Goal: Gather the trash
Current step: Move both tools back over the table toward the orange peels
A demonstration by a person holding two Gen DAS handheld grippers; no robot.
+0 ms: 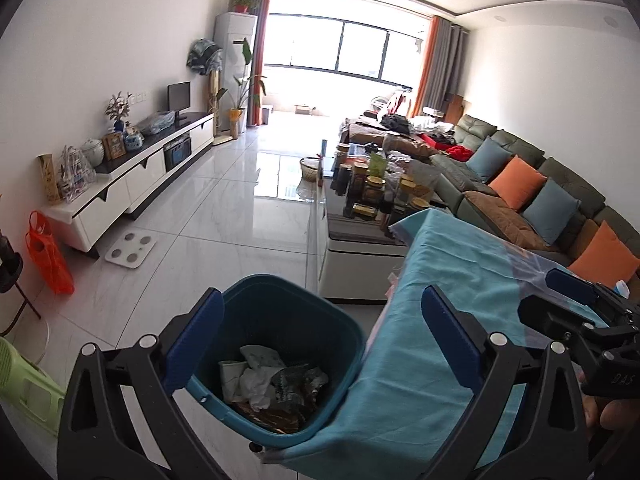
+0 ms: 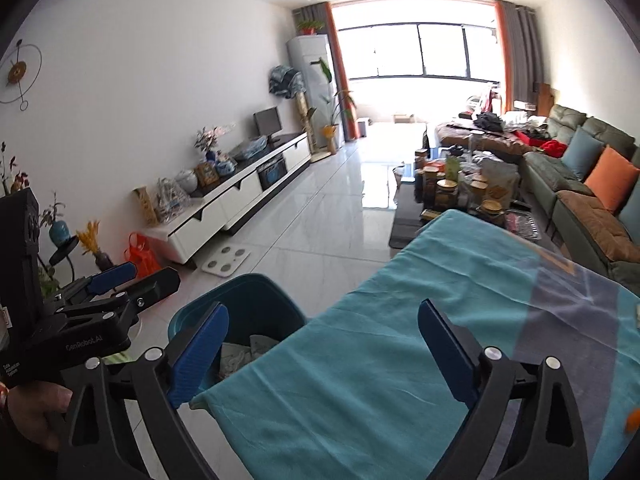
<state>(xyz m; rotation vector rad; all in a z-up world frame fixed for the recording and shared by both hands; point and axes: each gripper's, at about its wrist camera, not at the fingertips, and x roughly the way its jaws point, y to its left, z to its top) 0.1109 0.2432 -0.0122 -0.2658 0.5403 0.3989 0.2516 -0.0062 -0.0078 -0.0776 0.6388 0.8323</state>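
Both tongs, left tongs (image 1: 320,340) and right tongs (image 2: 324,348), are standing spread wide, gripping nothing. Crumpled trash (image 1: 276,384) is lying inside the teal bin (image 1: 340,320), touching the cloth-covered tabletop (image 2: 400,320).

Left tool (image 1: 316,340), right tool (image 2: 324,348): black frames, blue pads, silver screws.

Right tongs (image 2: 322,354) agape above teal cloth (image 2: 400,320), teal bin (image 2: 240,292) beside.

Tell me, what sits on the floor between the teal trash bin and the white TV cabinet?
A white bathroom scale on bare tiles, between bin and cabinet; both wrist views show it.
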